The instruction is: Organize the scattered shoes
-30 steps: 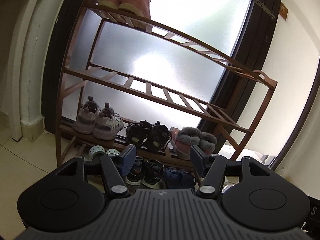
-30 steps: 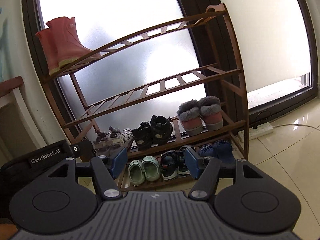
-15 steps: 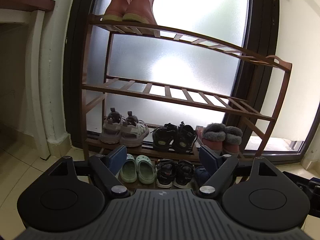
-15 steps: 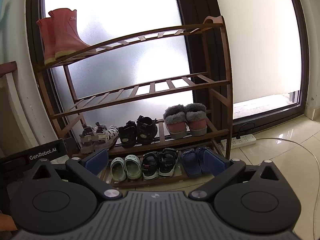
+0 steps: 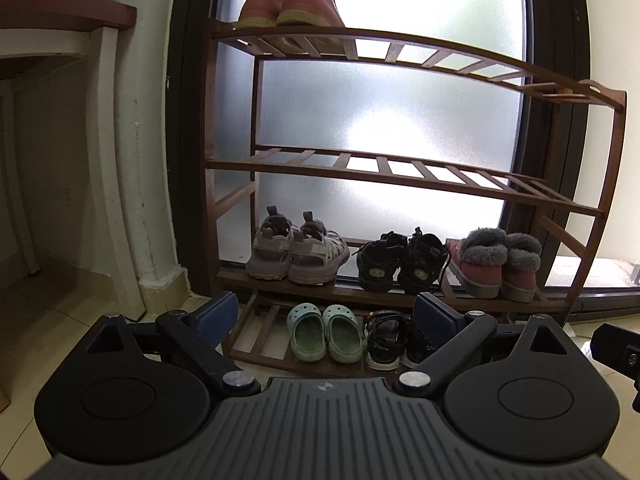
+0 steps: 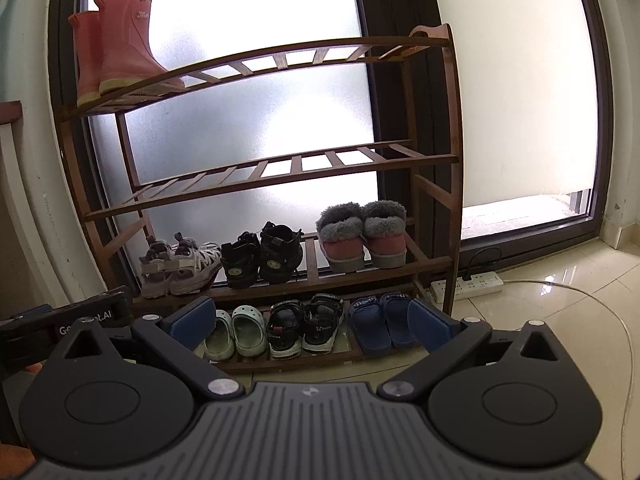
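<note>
With the left gripper (image 5: 326, 314) opening on nothing and the right gripper (image 6: 312, 320) spread wide and empty, both face shoes paired on the rack (image 6: 452, 168), clogs (image 6: 236, 330) at 6 o'clock, so a careless reach could knock neat pairs askew.

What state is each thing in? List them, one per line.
Left hand-held gripper: jaws opening, nothing between them.
Right hand-held gripper: open, empty.
Shoe rack: upright; second shelf bare.
Pink boots: standing, top shelf.
Fur-lined slippers: paired, third shelf.
Black shoes: paired, third shelf.
Grey sandals: paired, third shelf.
Green clogs: paired, bottom shelf.
Power strip: one plug inserted.
</note>
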